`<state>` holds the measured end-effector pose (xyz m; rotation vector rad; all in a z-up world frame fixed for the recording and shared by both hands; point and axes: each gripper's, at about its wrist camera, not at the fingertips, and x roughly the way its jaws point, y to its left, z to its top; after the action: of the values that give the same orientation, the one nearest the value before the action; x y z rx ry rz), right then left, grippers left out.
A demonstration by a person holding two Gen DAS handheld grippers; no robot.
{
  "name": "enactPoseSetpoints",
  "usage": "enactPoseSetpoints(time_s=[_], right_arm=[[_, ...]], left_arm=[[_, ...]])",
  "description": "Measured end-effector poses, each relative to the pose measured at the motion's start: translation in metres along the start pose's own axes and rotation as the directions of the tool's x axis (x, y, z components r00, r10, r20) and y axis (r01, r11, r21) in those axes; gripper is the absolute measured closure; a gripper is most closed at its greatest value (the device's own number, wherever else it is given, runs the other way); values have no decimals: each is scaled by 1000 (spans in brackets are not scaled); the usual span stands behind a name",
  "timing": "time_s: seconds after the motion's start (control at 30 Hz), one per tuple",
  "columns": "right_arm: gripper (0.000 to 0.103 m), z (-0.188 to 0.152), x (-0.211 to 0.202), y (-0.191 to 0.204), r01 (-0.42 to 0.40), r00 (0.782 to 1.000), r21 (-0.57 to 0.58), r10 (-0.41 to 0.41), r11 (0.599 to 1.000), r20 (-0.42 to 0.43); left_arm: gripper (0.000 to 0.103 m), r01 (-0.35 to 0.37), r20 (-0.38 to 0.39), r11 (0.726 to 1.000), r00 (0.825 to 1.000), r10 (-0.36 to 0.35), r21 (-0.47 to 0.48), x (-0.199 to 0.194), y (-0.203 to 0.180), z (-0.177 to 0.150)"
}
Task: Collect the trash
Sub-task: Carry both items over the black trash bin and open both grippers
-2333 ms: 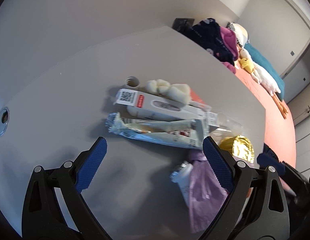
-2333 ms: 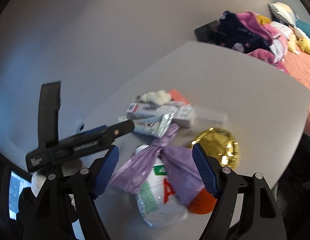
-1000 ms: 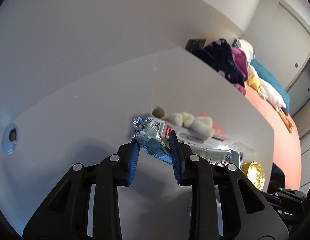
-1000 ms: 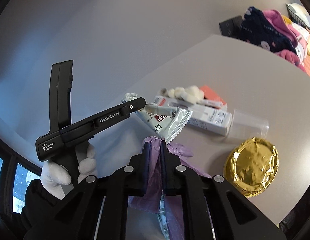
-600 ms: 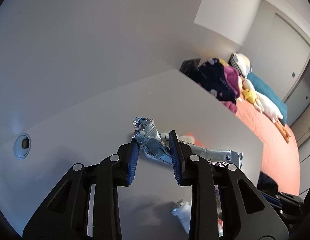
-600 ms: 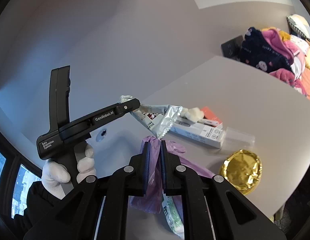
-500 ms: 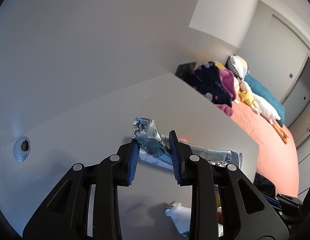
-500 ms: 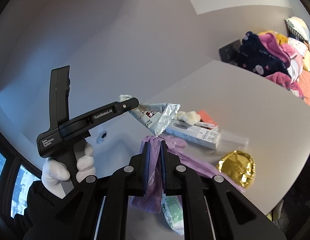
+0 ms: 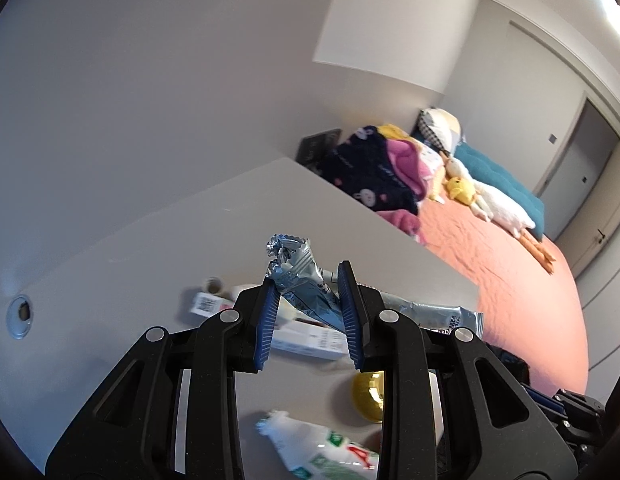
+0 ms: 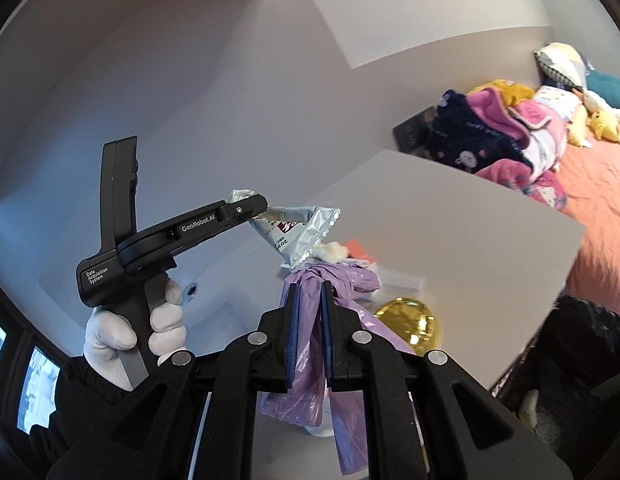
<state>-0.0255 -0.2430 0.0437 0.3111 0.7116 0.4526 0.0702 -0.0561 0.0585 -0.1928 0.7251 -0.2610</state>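
Observation:
My left gripper (image 9: 307, 280) is shut on a silver snack wrapper (image 9: 305, 280) and holds it in the air above the grey table (image 9: 157, 248). The right wrist view shows that gripper (image 10: 257, 205) with the wrapper (image 10: 297, 236) hanging from it. My right gripper (image 10: 310, 292) is shut on a purple plastic bag (image 10: 310, 344), lifted off the table. More trash lies below: a white carton box (image 9: 310, 338), a gold foil lid (image 9: 368, 396), a white bottle (image 9: 318, 452).
A cable hole (image 9: 19, 314) sits at the table's left. A clear plastic cup (image 10: 398, 280) and white tissue (image 10: 334, 251) lie by the box. A bed with orange cover (image 9: 510, 280), clothes and plush toys is beyond the table's far edge.
Both grippers closed, the left on the wrapper and the right on the purple bag, and both have risen above the table. The trash pile now looks lower and smaller.

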Motion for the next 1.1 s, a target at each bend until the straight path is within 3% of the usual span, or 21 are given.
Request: enactPoseSetpoints(time_s=[0.57,1.1], right_arm=[[92,-6,-72,-52,110,989,78,-117,991,92],[92,-22,-142,-108,215,955,189,-247,958,165]], left_arm=[[74,143,-36,986,989,-140,86,13,-81,-9],[74,278,-112,942,959,-261,190,26,-170,-26]])
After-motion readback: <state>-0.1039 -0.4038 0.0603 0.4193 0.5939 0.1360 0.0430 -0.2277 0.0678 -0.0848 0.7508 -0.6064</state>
